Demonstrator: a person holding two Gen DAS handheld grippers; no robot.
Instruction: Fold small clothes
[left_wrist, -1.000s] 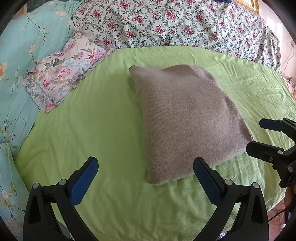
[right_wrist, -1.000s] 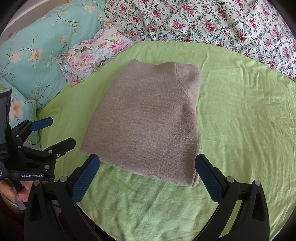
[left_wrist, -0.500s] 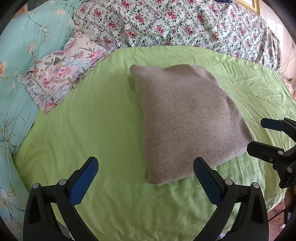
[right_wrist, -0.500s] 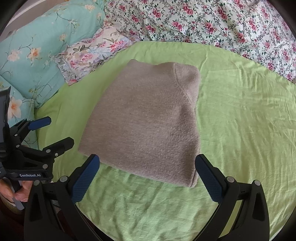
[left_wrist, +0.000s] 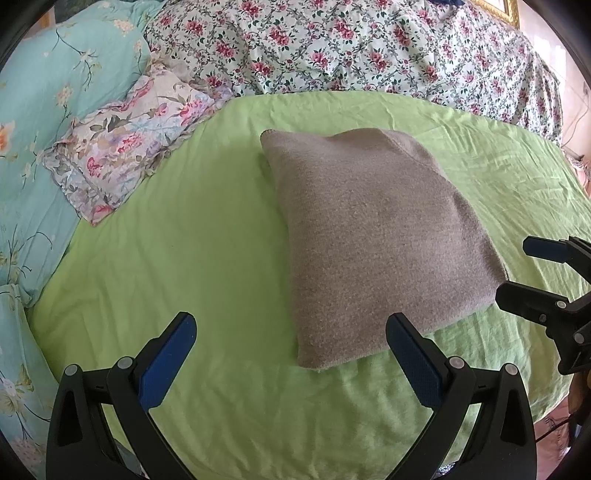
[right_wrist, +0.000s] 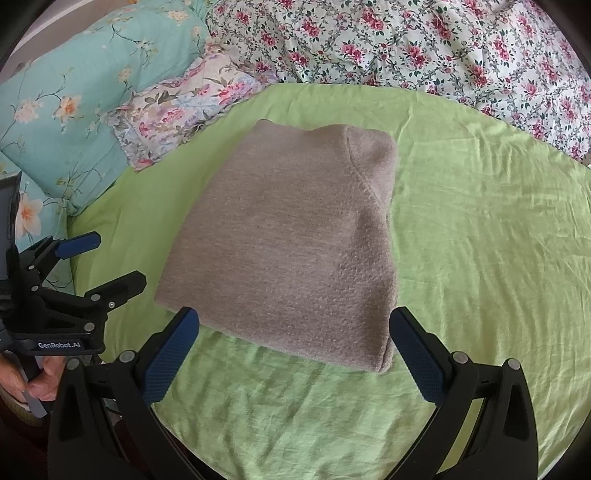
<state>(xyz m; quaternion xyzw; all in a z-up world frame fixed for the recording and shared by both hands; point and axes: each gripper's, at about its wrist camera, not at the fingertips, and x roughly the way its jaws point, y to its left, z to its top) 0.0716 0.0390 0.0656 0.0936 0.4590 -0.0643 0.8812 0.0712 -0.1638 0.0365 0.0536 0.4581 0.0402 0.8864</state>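
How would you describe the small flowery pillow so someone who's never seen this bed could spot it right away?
Start at the green sheet spread over the bed, with the folded grey-brown sweater lying on it. At the sheet's far left corner lies the small pillow, overlapping the sheet's edge. Its pale cover with large pink flowers and a frilled edge separates it from the plain turquoise quilt and the small-rose bedspread.

Right gripper (left_wrist: 517, 273) is running off the left wrist view's right edge, body cut. Hand (right_wrist: 35, 376) is showing only as fingers at the right wrist view's left edge. Folded sweater (right_wrist: 288, 251) is hiding its inner layers and the sheet (right_wrist: 480, 240) beneath.
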